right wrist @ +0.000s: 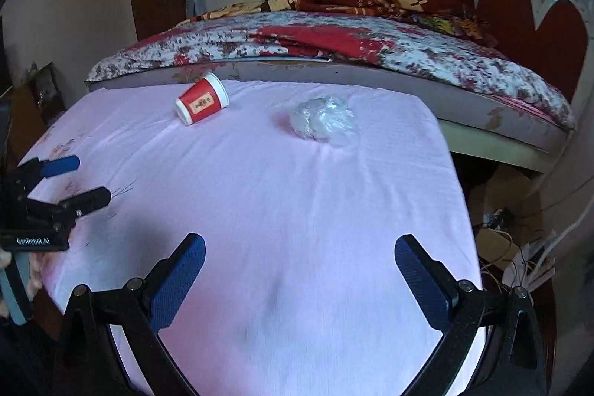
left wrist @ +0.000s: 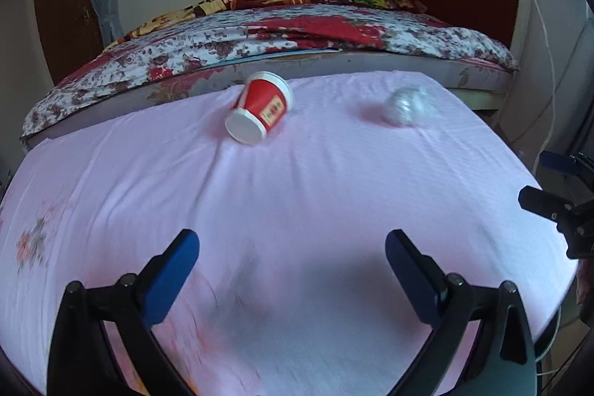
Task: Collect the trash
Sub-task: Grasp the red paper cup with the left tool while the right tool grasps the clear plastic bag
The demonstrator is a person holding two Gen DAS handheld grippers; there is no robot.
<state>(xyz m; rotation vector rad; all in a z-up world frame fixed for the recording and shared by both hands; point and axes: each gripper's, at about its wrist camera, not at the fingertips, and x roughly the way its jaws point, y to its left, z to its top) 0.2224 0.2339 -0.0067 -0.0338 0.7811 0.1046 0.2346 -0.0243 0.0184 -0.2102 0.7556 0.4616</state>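
Pink cloth covers the worktop (left wrist: pixel 297 210); two bits of trash sit toward its far edge, both untouched.

Left gripper (left wrist: pixel 292 249): fingers spread wide, nothing between them, hanging over the near half of the cloth. In its own view the red paper cup (left wrist: pixel 260 108) is at about 12 o'clock, well apart. The cup lies on its side, white base toward the camera, open rim toward the bed (left wrist: pixel 260 36).

Handling guess for the cup: very light, thin-walled, crushes easily, and likely to roll on the soft cloth if nudged. Best hold is probably across the body near the stiffer rolled rim or base, with a gentle squeeze.

Crumpled clear plastic wad (right wrist: pixel 323 123) sits to the right of the cup, near it but not touching, about 12 o'clock in the right wrist view. Looks near weightless, soft and springy, with a slippery film. I'd pinch deep through the middle of the bunch, since an edge grab would likely slide off.

Right gripper (right wrist: pixel 300 255): also spread and empty, over the near cloth, well short of the wad.
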